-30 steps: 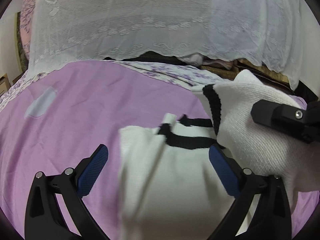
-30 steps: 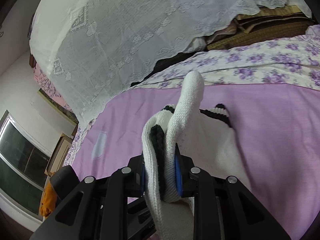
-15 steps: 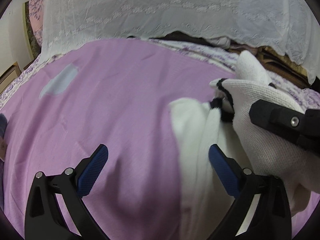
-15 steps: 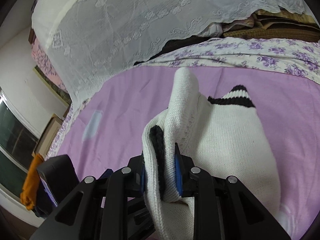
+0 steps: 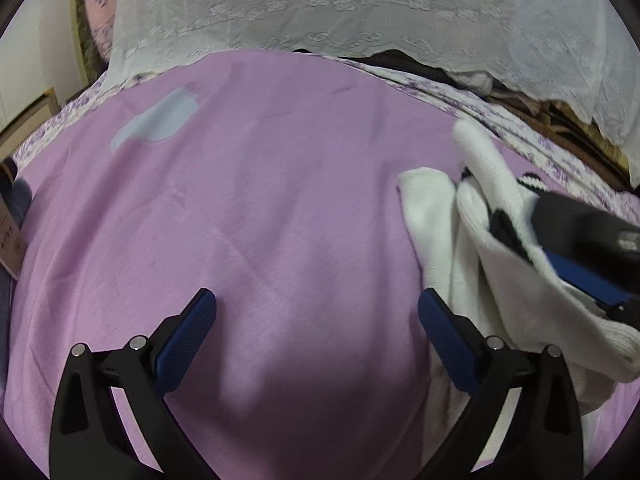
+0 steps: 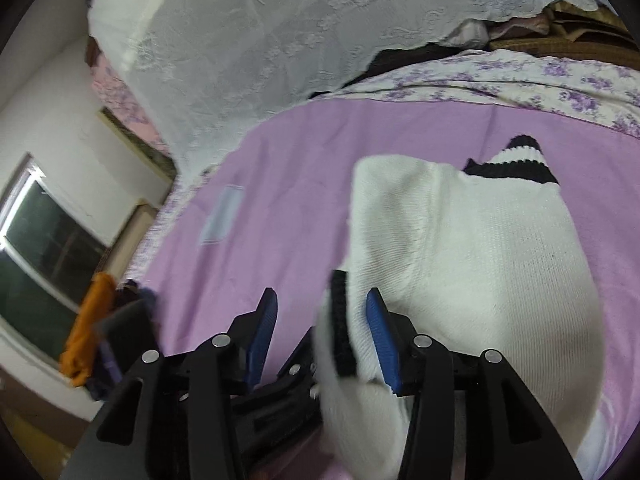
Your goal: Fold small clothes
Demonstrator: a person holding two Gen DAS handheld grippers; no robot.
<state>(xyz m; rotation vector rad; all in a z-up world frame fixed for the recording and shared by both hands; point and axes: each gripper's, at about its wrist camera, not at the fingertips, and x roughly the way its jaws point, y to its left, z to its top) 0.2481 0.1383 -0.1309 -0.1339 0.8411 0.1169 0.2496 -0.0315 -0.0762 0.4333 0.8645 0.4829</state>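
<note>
White knit garment (image 6: 480, 264) drapes between your right gripper's (image 6: 322, 328) parted jaws, while your left gripper (image 5: 316, 316) gapes over purple sheet (image 5: 260, 208).

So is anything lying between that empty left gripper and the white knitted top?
Nothing visible. The left gripper hangs open over bare purple sheet, and the white top lies just beside its right-hand finger. The right gripper has opened around the top's black-trimmed edge.

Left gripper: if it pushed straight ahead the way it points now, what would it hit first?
Most likely the bare purple sheet. The left gripper is open with only sheet between its fingers; the white sweater lies off to its right. Depth is hard to judge.
</note>
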